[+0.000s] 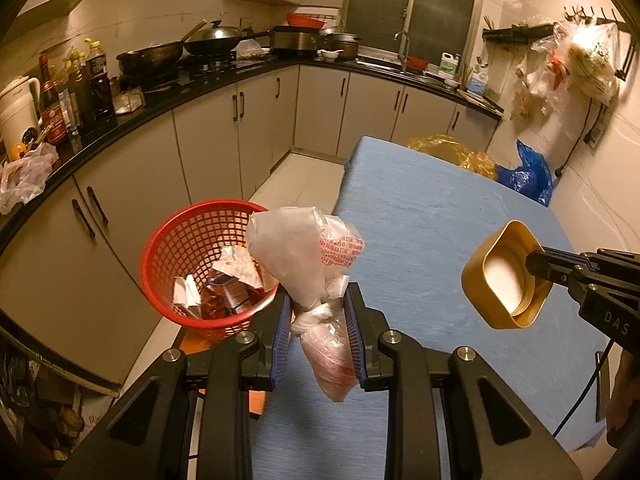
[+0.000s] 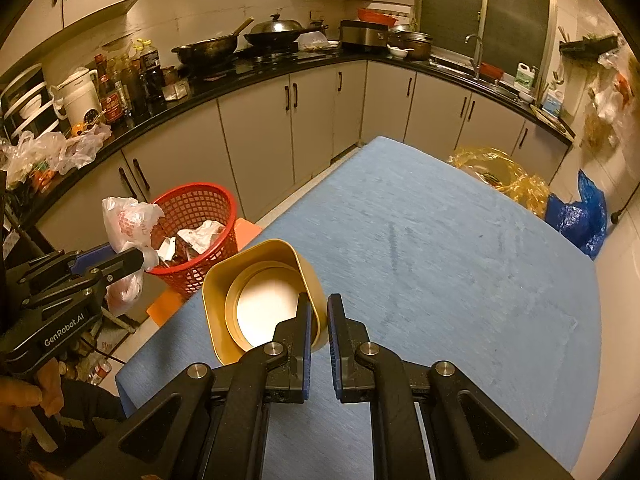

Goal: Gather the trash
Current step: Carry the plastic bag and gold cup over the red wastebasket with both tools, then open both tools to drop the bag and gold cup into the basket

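Note:
My left gripper (image 1: 318, 304) is shut on a knotted white plastic bag (image 1: 298, 258) with red print, held in the air at the left edge of the blue table (image 1: 432, 216), just right of the red mesh basket (image 1: 172, 240). The basket holds several crumpled wrappers (image 1: 224, 284). My right gripper (image 2: 319, 312) is shut on the rim of a gold square container (image 2: 256, 300) with a white inside, held above the table's near left corner. The bag (image 2: 128, 216) and the basket (image 2: 200, 208) also show in the right wrist view, with the left gripper (image 2: 136, 262) beside them.
A yellow plastic bag (image 2: 500, 172) and a blue plastic bag (image 2: 580, 216) lie at the table's far right. The basket stands on an orange stool (image 2: 244, 232). A black counter (image 1: 200, 88) with pots, bottles and bags runs along the left and back.

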`<state>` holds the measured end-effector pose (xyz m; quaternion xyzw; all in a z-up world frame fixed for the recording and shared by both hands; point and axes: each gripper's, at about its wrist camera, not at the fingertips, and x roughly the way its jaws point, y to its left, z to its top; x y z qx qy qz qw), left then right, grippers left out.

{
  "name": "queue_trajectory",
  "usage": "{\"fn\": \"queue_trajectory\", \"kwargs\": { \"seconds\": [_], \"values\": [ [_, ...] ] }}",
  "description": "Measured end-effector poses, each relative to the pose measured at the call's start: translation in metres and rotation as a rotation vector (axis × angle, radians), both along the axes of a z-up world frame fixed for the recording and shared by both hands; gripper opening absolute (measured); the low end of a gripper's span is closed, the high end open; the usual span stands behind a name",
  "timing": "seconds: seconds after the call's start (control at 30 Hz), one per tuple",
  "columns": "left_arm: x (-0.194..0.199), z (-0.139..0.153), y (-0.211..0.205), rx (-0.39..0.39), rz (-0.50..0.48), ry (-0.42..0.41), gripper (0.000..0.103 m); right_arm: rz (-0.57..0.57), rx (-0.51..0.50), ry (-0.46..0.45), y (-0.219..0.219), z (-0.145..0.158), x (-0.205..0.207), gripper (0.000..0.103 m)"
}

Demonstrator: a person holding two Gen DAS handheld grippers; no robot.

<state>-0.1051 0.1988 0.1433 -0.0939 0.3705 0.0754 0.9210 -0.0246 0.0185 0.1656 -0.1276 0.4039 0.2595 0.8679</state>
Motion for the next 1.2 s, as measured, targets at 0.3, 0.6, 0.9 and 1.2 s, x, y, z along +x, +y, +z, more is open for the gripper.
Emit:
{"fn": "queue_trajectory", "kwargs": {
  "seconds": [0.3,0.6,0.9,1.2],
  "values": [
    [-0.003,-0.005,0.041,-0.006,0.067,0.007,0.025,0.061,0.018,0.024,0.038,-0.003,0.010,0.008],
    [0.015,-0.017,0.103,-0.032,0.122,0.045,0.025,0.112,0.054,0.087,0.106,-0.010,0.043,0.008],
    [0.054,-0.049,0.147,-0.092,0.116,0.116,0.025,0.114,0.040,0.135,0.177,-0.037,0.084,0.008],
    [0.081,-0.071,0.163,-0.137,0.094,0.140,0.028,0.097,-0.006,0.197,0.222,-0.080,0.117,0.009]
  ]
}}
